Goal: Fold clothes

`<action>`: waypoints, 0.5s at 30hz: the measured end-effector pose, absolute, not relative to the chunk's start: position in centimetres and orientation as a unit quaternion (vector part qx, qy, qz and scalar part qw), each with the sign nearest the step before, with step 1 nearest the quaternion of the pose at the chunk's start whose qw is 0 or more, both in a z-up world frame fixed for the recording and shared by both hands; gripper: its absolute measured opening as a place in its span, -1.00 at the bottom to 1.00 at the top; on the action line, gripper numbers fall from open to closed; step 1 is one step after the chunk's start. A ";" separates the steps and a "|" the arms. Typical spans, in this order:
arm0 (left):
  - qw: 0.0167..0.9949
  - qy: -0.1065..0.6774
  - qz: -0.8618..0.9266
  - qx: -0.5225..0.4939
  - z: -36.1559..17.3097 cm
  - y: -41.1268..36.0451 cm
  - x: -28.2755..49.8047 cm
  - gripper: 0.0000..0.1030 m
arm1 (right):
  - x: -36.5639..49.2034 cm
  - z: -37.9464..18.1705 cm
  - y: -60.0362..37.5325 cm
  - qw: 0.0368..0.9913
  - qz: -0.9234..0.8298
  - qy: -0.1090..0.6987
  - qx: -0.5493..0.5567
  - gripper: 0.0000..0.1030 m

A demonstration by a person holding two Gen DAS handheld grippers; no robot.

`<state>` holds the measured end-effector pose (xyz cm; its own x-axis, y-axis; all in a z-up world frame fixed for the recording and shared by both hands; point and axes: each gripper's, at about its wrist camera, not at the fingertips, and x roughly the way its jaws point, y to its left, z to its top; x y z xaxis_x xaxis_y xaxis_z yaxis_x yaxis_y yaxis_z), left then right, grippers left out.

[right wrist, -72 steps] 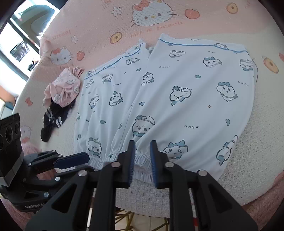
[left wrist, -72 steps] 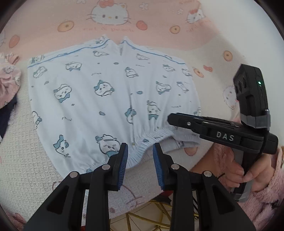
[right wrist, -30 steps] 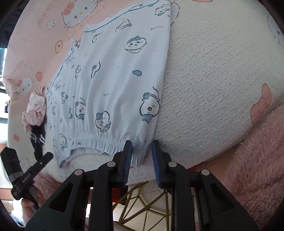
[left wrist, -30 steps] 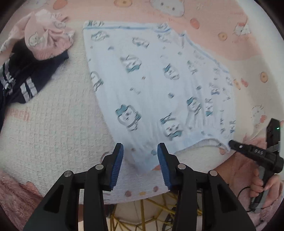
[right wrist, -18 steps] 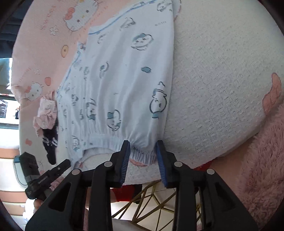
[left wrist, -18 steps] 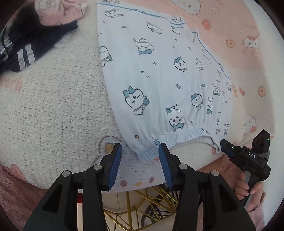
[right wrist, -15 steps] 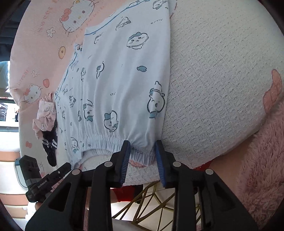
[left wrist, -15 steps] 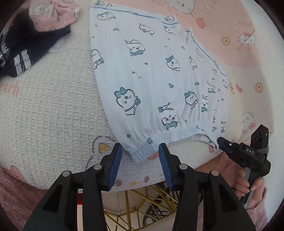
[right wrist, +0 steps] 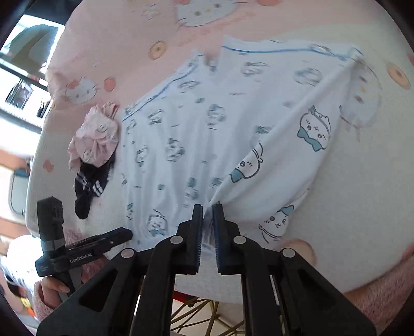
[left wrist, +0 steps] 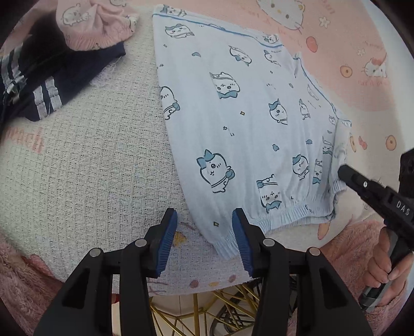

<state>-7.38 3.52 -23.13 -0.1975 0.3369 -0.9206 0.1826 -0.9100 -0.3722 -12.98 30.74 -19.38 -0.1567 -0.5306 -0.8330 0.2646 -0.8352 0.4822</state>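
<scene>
Shorts (left wrist: 245, 124) in pale blue, with little cartoon animals printed on them, lie on a round bench (left wrist: 85, 165) covered by a white waffle cloth with pink cat pictures. Nearest in the left wrist view, the left tool (left wrist: 204, 234) is spread apart, its blue pads standing on either side of the near corner of the stretchy waistband (left wrist: 279, 219) — the pads do not press the cloth. Gold wire legs show below the bench edge.

In the right wrist view, the right tool (right wrist: 207, 227) is pressed together and pinching the other waistband corner. That corner is pulled up off the bench, and the cloth makes a long slanted fold running away toward the far hem (right wrist: 271, 49), which has a thin blue line. The same corner shows at the right of the left wrist view, lifted at the black tip of the right tool (left wrist: 346, 173). A hand (left wrist: 385, 268) in a fluffy pink sleeve holds that tool's handle.

The rest of the shorts lies flat on the cloth. Farther back, just beside the shorts' left edge, sits a crumpled pink garment (left wrist: 95, 23) on top of a dark navy one with pale stripes (left wrist: 44, 85). Beyond them the cover turns pink, with a big cat face (left wrist: 282, 13) and small round orange shapes — these lie at the far edge of the bench.
</scene>
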 end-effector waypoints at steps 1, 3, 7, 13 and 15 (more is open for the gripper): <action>0.053 -0.200 0.746 -0.633 -23.1 3.5 -7.4 -0.10 | -13.3 -19.1 29.0 0.283 -0.749 -0.102 0.590 -0.86; 0.054 -0.183 0.750 -0.633 -22.8 3.8 -7.5 -0.10 | -13.6 -18.5 26.4 0.317 -0.746 -0.085 0.580 -0.86; 0.063 -0.186 0.758 -0.622 -22.1 3.8 -7.4 -0.10 | -14.2 -22.1 21.3 0.320 -0.715 -0.022 0.621 -0.80; 0.122 -0.207 0.750 -0.616 -21.8 6.0 -7.7 -0.08 | -12.9 -22.1 25.5 0.333 -0.675 -0.115 0.648 -0.57; 0.149 -0.206 0.753 -0.607 -21.0 7.5 -8.1 -0.07 | -11.4 -19.4 28.1 0.359 -0.689 -0.162 0.609 -0.53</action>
<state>-8.06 7.46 -21.05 -0.2187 0.4744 -0.8527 0.0262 -0.8707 -0.4911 -11.36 28.07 -19.37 -0.0017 -0.6915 -0.7224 0.2973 -0.6901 0.6598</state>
